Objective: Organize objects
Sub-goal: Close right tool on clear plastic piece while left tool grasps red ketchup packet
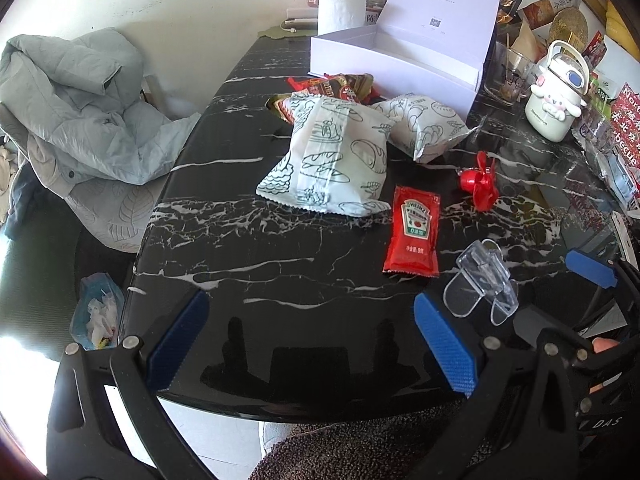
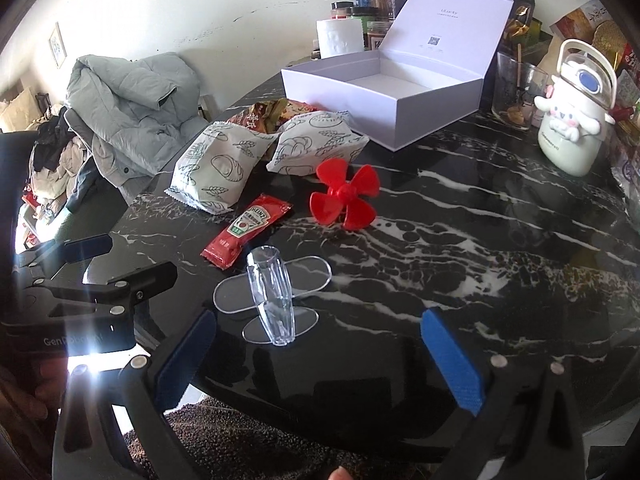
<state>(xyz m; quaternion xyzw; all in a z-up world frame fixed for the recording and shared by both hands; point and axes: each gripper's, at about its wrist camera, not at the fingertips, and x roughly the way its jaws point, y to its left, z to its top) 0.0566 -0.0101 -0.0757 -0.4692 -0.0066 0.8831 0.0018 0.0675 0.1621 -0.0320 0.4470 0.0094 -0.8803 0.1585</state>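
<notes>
**At the counter's near edge: both grippers idle, jaws wide**

Over the near edge of the black marbled counter (image 1: 248,248) you hold your left gripper (image 1: 312,344) and right gripper (image 2: 316,356) low and level, jaws spread wide, gripping nothing. A clear plastic piece (image 2: 272,300) sits just ahead of your right gripper. Beyond it lie a red ketchup sachet (image 1: 414,236), a red propeller (image 2: 346,198) and two puffy bread-print packets (image 1: 332,160). Behind them the white box (image 2: 384,92) stands open, lid up.
</notes>
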